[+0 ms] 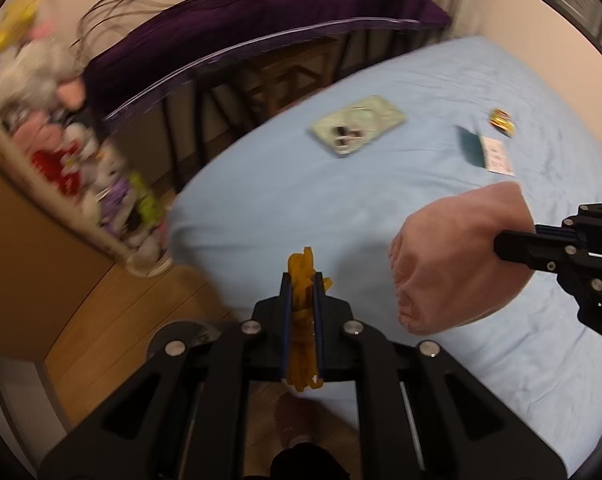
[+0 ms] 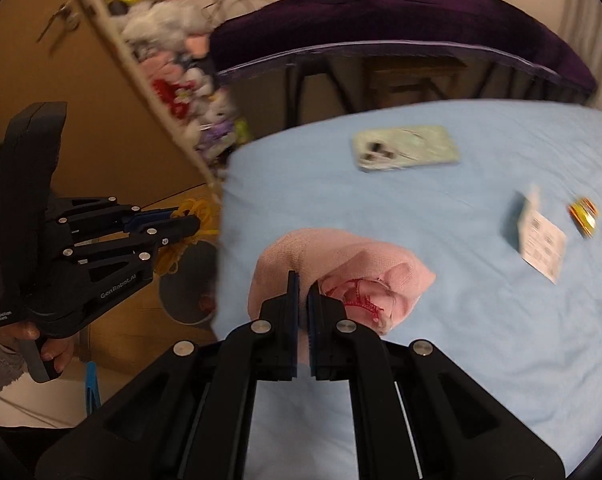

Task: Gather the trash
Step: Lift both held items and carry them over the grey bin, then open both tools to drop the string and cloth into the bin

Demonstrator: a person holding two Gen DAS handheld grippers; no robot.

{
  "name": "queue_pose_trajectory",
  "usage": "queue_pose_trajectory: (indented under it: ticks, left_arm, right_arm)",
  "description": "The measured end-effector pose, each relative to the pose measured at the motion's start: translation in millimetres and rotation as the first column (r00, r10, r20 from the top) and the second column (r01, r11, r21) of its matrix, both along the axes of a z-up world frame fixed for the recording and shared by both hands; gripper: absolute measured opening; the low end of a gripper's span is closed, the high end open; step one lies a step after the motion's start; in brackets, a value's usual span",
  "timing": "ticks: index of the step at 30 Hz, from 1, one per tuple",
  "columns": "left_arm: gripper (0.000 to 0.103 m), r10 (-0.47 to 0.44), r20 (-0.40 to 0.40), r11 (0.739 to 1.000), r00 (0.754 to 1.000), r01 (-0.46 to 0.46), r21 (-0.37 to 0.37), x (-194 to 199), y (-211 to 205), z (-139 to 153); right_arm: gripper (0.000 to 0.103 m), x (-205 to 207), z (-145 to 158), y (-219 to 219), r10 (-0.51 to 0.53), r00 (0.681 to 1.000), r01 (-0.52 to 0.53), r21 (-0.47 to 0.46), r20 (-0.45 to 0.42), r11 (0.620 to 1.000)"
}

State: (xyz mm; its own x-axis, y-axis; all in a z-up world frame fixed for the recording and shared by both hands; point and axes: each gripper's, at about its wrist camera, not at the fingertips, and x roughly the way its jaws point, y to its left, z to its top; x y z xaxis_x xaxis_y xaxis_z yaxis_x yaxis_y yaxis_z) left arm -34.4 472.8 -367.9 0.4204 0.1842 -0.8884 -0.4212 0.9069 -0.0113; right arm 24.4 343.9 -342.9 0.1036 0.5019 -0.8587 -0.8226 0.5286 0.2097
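Ahead of your tongs you see a pale green phone in a patterned case (image 1: 357, 125) (image 2: 407, 148) lying flat on the light blue bedsheet (image 1: 301, 200) (image 2: 421, 320). Beyond it, past the bed's far edge, a dark purple cloth (image 1: 261, 20) (image 2: 401, 24) drapes over a dark frame. To the left, blurred plush toys (image 1: 61, 128) (image 2: 173, 48) crowd a pale shelf above the wooden floor (image 1: 121, 312).

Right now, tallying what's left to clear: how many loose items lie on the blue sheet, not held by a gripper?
3: a phone far centre, a flat card packet to its right, and a small yellow-red wrapper beside that. The held pink cloth may hide more.
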Motion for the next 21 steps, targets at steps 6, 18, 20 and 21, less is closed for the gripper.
queue_pose_trajectory:
  ticks: [6, 18, 20, 21]
  left_arm:
    - [0.01, 0.167, -0.031, 0.986, 0.985, -0.168, -0.014, -60.6, 66.8, -18.6]
    - [0.01, 0.378, -0.062, 0.923, 0.924, -0.381, -0.056, -161.6, 146.3, -62.2]
    - [0.011, 0.389, -0.066, 0.917, 0.919, -0.393, -0.07, -170.5, 153.3, -73.6]
    - [0.012, 0.397, -0.069, 0.913, 0.915, -0.401, -0.069, -173.6, 156.5, -79.2]
  right_arm:
    - [0.003, -42.3, -10.7, 93.6, 0.18, 0.984, -0.18, 0.002, -0.005, 0.984]
    - [0.003, -127.1, -54.4, 220.2, 0.418, 0.907, -0.419, -0.03, -0.048, 0.907]
    - [0.004, -139.5, -64.2, 235.0, 0.427, 0.902, -0.43, -0.045, -0.068, 0.902]
    - [0.004, -144.8, -69.1, 243.1, 0.426, 0.901, -0.431, -0.055, -0.085, 0.901]
